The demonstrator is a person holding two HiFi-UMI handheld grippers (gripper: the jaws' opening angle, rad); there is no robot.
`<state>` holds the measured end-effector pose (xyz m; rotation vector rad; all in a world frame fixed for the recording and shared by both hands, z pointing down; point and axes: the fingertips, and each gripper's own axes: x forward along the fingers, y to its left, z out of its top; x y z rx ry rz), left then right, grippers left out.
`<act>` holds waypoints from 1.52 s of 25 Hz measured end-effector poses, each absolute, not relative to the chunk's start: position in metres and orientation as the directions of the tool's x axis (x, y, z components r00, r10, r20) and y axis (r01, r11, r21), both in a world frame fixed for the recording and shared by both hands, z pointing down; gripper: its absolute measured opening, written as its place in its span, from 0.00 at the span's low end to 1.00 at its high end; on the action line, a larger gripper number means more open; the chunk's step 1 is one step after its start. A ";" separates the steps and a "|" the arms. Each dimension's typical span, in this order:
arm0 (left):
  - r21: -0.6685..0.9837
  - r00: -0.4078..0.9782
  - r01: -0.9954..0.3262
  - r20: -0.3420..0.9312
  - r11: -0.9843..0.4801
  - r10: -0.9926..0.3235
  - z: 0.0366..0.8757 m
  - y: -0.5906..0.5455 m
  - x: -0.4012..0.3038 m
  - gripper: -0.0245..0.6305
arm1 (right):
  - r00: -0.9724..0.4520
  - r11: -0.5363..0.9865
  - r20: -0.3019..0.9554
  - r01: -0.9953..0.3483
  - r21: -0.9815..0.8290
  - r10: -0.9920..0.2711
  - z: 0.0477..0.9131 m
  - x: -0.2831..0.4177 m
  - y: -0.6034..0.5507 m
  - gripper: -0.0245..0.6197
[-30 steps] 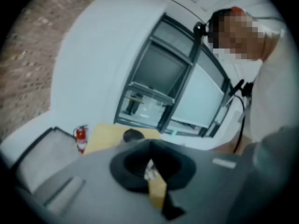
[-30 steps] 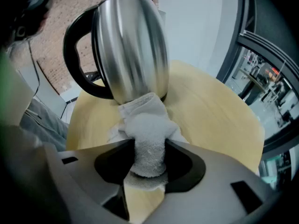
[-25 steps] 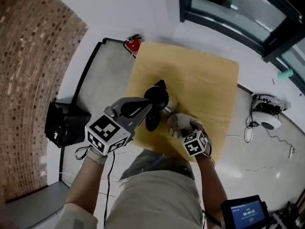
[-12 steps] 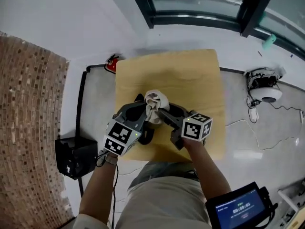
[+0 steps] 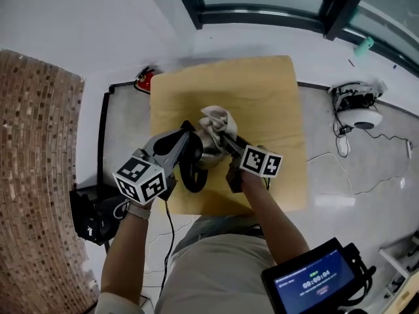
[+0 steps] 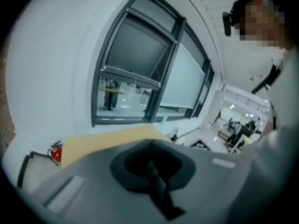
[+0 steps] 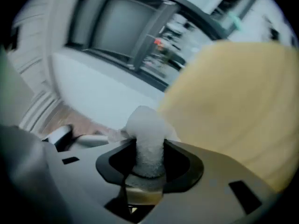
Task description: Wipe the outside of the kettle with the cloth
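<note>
A steel kettle [image 5: 208,153] with a black handle [image 5: 190,170] stands near the front of the yellow wooden table [image 5: 262,90]. My left gripper [image 5: 185,142] comes in from the left and is shut on the kettle's black handle [image 6: 156,183], which shows as a dark strip between its jaws. My right gripper [image 5: 224,139] comes in from the right and is shut on a bunched white cloth [image 5: 215,122]. The cloth [image 7: 147,134] stands up between the right gripper's [image 7: 148,150] jaws and rests over the top of the kettle. The cloth and both grippers hide much of the kettle's body.
A red fire extinguisher [image 5: 143,80] stands on the floor by the table's far left corner. There is a black box [image 5: 91,214] on the floor at the left and a white device with cables [image 5: 359,115] at the right. A brick wall [image 5: 39,175] runs down the left.
My right gripper has rolled over and risen, bringing the cloth from low on the kettle's right side to its top. The left gripper has sunk a little, still on the handle.
</note>
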<state>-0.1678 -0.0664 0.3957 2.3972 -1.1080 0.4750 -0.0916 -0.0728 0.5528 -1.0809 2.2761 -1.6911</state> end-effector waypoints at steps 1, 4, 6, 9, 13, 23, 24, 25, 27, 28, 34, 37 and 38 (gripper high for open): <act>0.200 0.600 -0.782 0.497 -0.590 -0.627 0.398 -0.067 -0.163 0.04 | -0.717 0.031 0.387 -0.494 -0.869 -0.580 0.577 -0.084 -0.073 0.30; 0.036 0.548 -0.781 0.520 -0.624 -0.655 0.402 -0.059 -0.157 0.04 | -0.749 0.221 0.293 -0.502 -0.836 -0.594 0.513 -0.093 -0.053 0.29; 0.017 0.540 -0.784 0.513 -0.621 -0.667 0.401 -0.054 -0.162 0.04 | -0.779 0.338 0.135 -0.412 -0.846 -0.612 0.462 -0.110 -0.034 0.29; 0.059 0.543 -0.794 0.514 -0.605 -0.664 0.401 -0.057 -0.165 0.04 | -0.674 0.069 0.301 -0.464 -0.883 -0.674 0.538 -0.092 -0.026 0.29; 0.041 0.514 -0.816 0.509 -0.577 -0.690 0.401 -0.061 -0.161 0.04 | -0.724 0.014 0.356 -0.450 -0.893 -0.590 0.547 -0.091 -0.001 0.29; -0.029 0.492 -0.809 0.513 -0.587 -0.704 0.404 -0.061 -0.158 0.04 | -0.838 0.197 0.319 -0.438 -0.877 -0.444 0.526 -0.117 0.023 0.28; -0.039 0.489 -0.807 0.514 -0.589 -0.705 0.404 -0.060 -0.158 0.04 | -0.857 0.274 0.247 -0.397 -0.876 -0.451 0.502 -0.122 0.024 0.28; -0.042 0.487 -0.807 0.515 -0.588 -0.705 0.404 -0.059 -0.158 0.04 | -0.862 0.317 0.224 -0.391 -0.864 -0.454 0.494 -0.124 0.025 0.28; -0.033 0.484 -0.813 0.516 -0.581 -0.707 0.404 -0.059 -0.159 0.04 | -0.846 0.307 0.339 -0.479 -0.823 -0.411 0.532 -0.125 0.031 0.28; -0.024 0.485 -0.816 0.516 -0.577 -0.706 0.404 -0.060 -0.159 0.04 | -0.836 0.293 0.426 -0.527 -0.798 -0.345 0.562 -0.126 0.038 0.28; -0.019 0.478 -0.822 0.520 -0.569 -0.708 0.405 -0.061 -0.159 0.04 | -0.898 0.524 0.427 -0.314 -0.792 0.107 0.528 -0.128 0.110 0.27; -0.051 0.449 -0.825 0.546 -0.563 -0.707 0.407 -0.061 -0.159 0.04 | -0.856 0.490 0.344 -0.126 -0.863 0.386 0.516 -0.132 0.168 0.28; -0.070 0.433 -0.824 0.562 -0.562 -0.705 0.408 -0.062 -0.158 0.04 | -0.860 0.470 0.305 -0.087 -0.878 0.410 0.512 -0.143 0.175 0.28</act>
